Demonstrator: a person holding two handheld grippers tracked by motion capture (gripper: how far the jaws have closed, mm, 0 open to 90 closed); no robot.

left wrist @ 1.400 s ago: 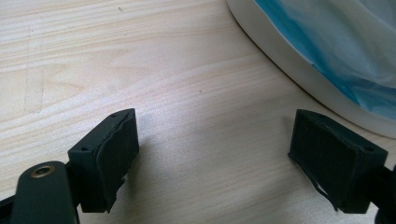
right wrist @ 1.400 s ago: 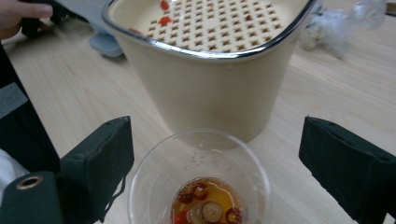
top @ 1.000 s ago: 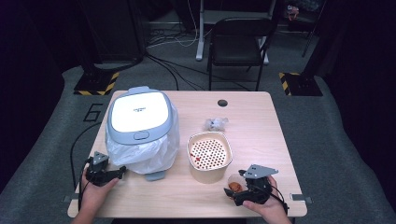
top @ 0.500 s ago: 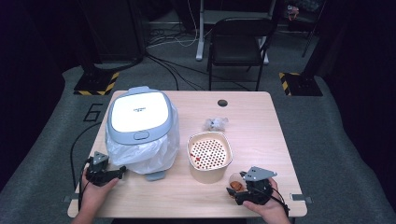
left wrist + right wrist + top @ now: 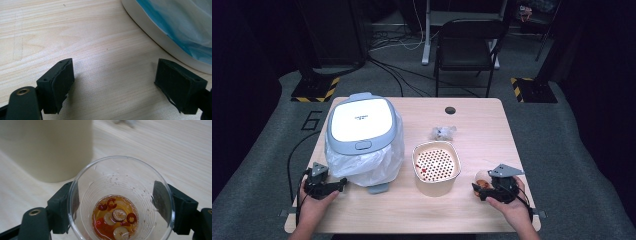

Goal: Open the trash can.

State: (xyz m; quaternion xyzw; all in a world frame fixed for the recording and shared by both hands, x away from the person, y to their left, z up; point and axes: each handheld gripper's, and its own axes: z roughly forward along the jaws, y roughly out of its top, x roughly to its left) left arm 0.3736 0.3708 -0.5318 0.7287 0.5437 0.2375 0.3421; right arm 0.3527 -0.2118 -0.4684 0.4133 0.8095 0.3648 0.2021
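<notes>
A clear plastic cup (image 5: 117, 182) holds a little amber liquid with red and pale slices at its bottom. My right gripper (image 5: 115, 205) is shut on the cup, one jaw pressed on each side of its wall. In the high view the cup (image 5: 482, 177) and right gripper (image 5: 477, 189) are near the table's front right, just right of a beige strainer container (image 5: 437, 186). My left gripper (image 5: 115, 82) is open over bare wood with nothing between its jaws. It lies at the front left (image 5: 341, 185), close to the bagged bin (image 5: 362, 125).
The bin's white base and blue-tinted bag (image 5: 175, 32) rise just beyond the left jaws. The beige container's wall (image 5: 47, 147) stands close behind the cup. A crumpled clear wrapper (image 5: 443, 132) lies mid-table, a cable hole (image 5: 450, 110) is farther back, and a chair (image 5: 467, 45) stands behind the table.
The right gripper with the cup has shifted slightly right and away from the table's front edge. The left gripper has stayed put.
</notes>
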